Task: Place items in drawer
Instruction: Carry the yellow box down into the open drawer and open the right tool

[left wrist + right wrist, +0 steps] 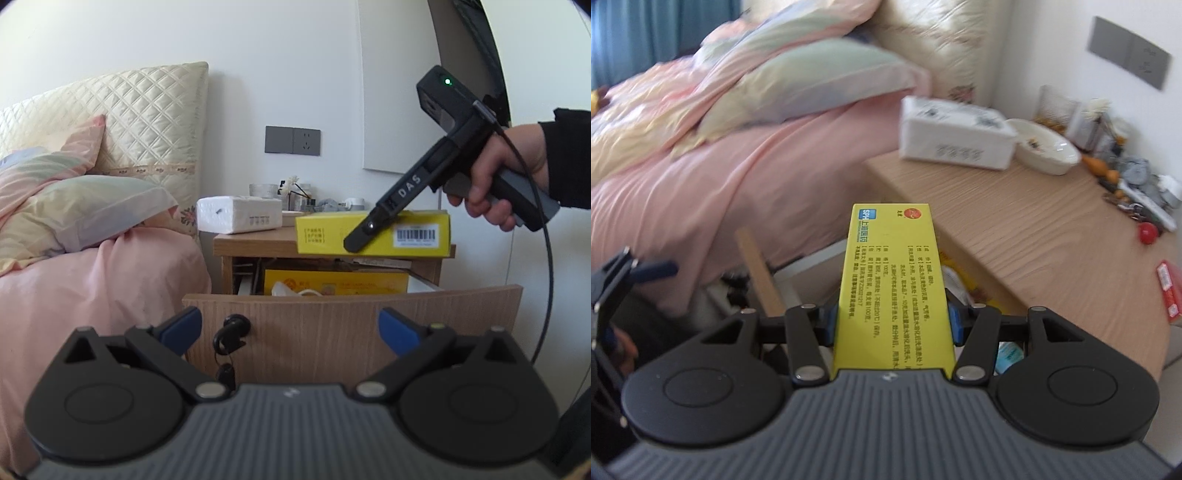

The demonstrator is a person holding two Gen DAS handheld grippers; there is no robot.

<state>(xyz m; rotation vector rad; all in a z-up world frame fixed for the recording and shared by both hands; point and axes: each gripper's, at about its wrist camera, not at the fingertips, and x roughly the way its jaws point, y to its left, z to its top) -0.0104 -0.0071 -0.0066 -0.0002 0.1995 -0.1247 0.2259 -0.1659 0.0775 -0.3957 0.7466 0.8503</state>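
Note:
My right gripper (890,325) is shut on a long yellow medicine box (892,280) and holds it in the air above the open drawer. In the left wrist view the same yellow box (373,234) hangs in front of the nightstand top, with the right gripper (365,236) clamped on it. The wooden drawer (351,317) is pulled out; another yellow box (334,282) and white items lie inside. My left gripper (290,328) is open and empty, just in front of the drawer's front panel, near its dark handle (231,332).
The nightstand top (1027,236) holds a white tissue pack (955,133), a white bowl (1043,147), a red ball (1148,232), a red packet (1169,291) and several small items along the wall. A bed with pink bedding (92,288) stands to the left.

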